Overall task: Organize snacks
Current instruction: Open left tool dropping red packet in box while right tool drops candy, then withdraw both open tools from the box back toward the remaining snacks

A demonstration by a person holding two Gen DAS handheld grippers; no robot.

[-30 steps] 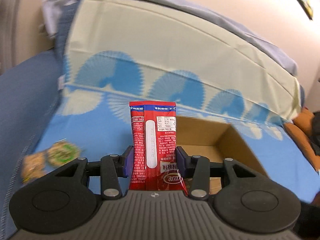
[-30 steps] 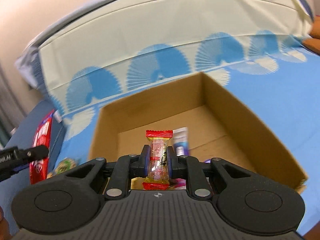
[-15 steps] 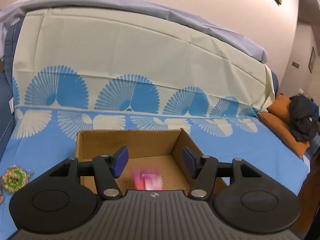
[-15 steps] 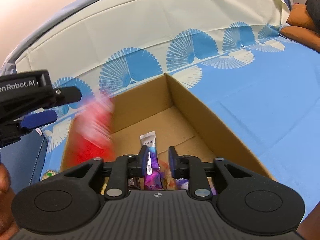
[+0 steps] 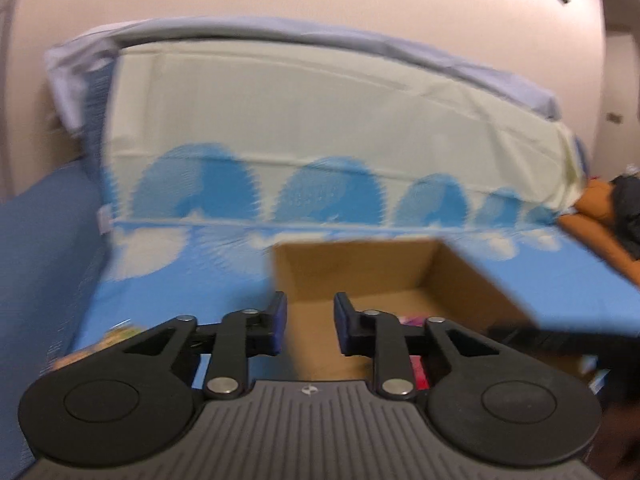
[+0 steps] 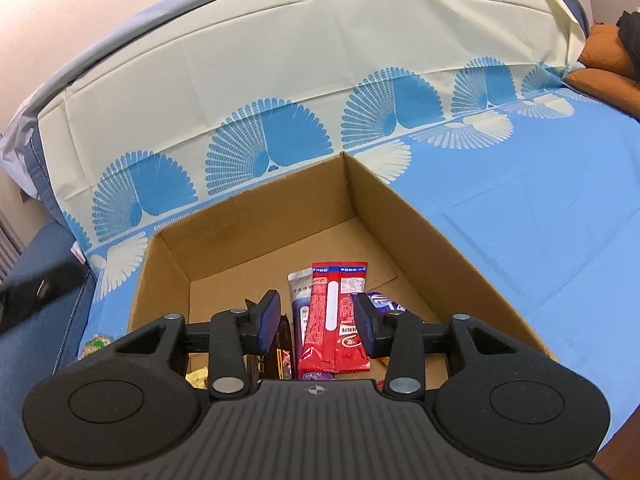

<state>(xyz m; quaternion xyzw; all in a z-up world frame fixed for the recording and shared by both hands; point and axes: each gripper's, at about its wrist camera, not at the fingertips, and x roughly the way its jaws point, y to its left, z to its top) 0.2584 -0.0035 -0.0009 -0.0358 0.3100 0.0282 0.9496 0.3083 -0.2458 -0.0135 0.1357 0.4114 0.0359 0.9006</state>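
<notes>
Lying in cardboard box [image 6: 404, 216] — red snack packet [image 6: 334, 324], both grippers' jaws apart, empty.

The left gripper [image 5: 308, 322] and the right gripper [image 6: 317, 320] both hold their jaws apart, gripping nothing.
</notes>
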